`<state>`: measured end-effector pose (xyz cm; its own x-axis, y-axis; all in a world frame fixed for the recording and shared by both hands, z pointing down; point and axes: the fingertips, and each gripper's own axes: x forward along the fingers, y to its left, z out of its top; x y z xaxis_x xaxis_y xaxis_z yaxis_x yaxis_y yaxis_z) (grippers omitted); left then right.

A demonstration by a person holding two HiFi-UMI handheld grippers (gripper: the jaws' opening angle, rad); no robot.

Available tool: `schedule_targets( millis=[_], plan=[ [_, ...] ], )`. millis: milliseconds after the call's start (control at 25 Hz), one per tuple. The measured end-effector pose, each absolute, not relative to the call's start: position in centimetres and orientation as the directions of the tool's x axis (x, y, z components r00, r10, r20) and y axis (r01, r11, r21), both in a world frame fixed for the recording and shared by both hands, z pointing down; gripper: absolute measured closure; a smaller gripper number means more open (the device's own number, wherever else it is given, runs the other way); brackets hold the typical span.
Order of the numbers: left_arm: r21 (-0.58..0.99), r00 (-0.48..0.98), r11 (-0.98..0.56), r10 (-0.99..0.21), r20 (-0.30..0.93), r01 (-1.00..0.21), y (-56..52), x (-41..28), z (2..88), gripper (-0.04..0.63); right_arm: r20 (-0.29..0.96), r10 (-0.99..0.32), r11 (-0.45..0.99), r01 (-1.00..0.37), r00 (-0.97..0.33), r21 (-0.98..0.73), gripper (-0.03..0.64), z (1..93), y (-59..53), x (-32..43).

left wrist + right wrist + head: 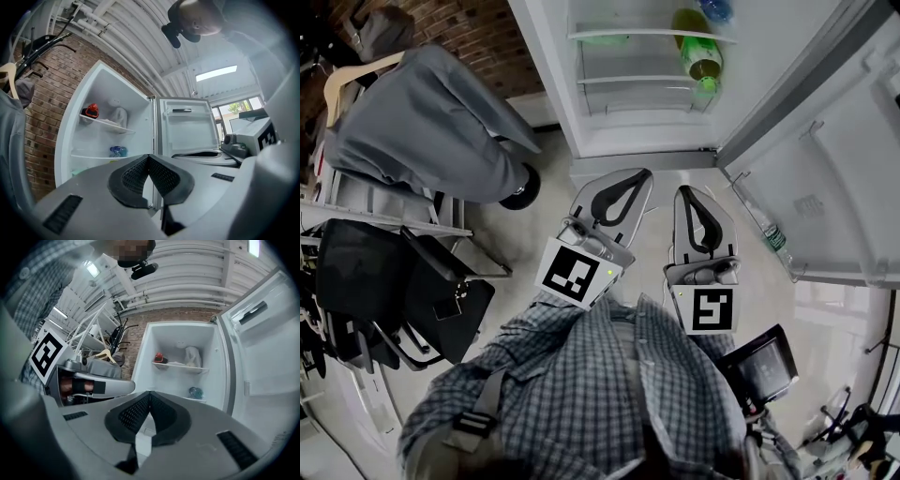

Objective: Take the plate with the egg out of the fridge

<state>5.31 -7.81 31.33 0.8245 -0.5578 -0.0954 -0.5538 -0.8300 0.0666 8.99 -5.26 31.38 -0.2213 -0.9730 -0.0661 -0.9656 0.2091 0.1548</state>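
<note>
Facing the open fridge (pixel 630 131), the left gripper (pixel 638 175) and the right gripper (pixel 684 192) hovered side by side near its front, each pair of jaws clenched together, empty.

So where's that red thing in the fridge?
Right gripper view: the red thing sits at the upper shelf's left end, with a white bundle further right.

The white fridge (pixel 165 341) stands open, its door (pixel 262 357) swung wide to the right. A pale, flat plate (pixel 179 363) lies level on the upper shelf (pixel 199 369), near the shelf's middle. What it carries is too small to make out.
</note>
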Motion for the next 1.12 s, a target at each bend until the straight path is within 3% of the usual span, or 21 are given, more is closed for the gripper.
schedule_targets(
  millis=[480,1120],
  plan=[
    [0.017,0.843,-0.852,-0.520,-0.138,-0.523,-18.1,5.3,30.3,0.589,-0.083,-0.982,0.153,-0.970,-0.170,0.188,0.611,30.4,-15.1,9.3],
    [0.026,0.835,-0.849,-0.523,-0.171,-0.527,-25.0,8.2,28.7,0.589,-0.098,-0.970,0.191,-0.951,-0.220,0.244,0.611,28.6,-22.5,11.8]
  ],
)
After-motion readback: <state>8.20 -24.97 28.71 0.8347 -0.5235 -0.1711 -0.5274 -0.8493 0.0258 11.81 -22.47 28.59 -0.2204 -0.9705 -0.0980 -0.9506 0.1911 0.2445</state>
